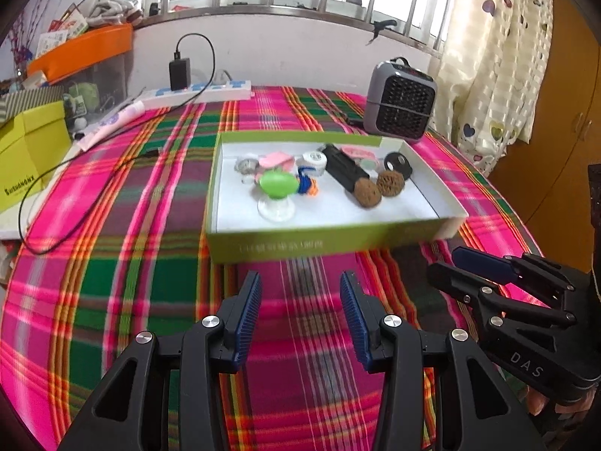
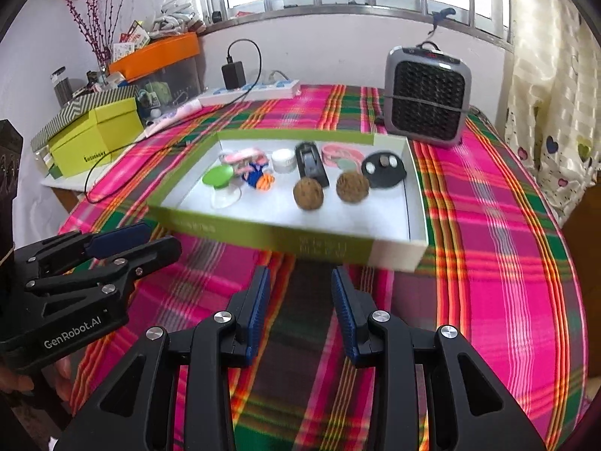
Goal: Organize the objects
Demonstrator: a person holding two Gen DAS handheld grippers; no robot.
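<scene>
Both grippers are hovering empty above the plaid tablecloth (image 1: 124, 263), short of the green tray (image 1: 323, 246): left gripper (image 1: 300, 293) is holding its jaws apart, and right gripper (image 2: 300, 289) is doing likewise. Inside the tray, two brown balls (image 2: 308, 192) are lying beside a black case (image 2: 311, 163), a green suction cup (image 2: 218, 176) and a white jar (image 2: 283, 159).
</scene>
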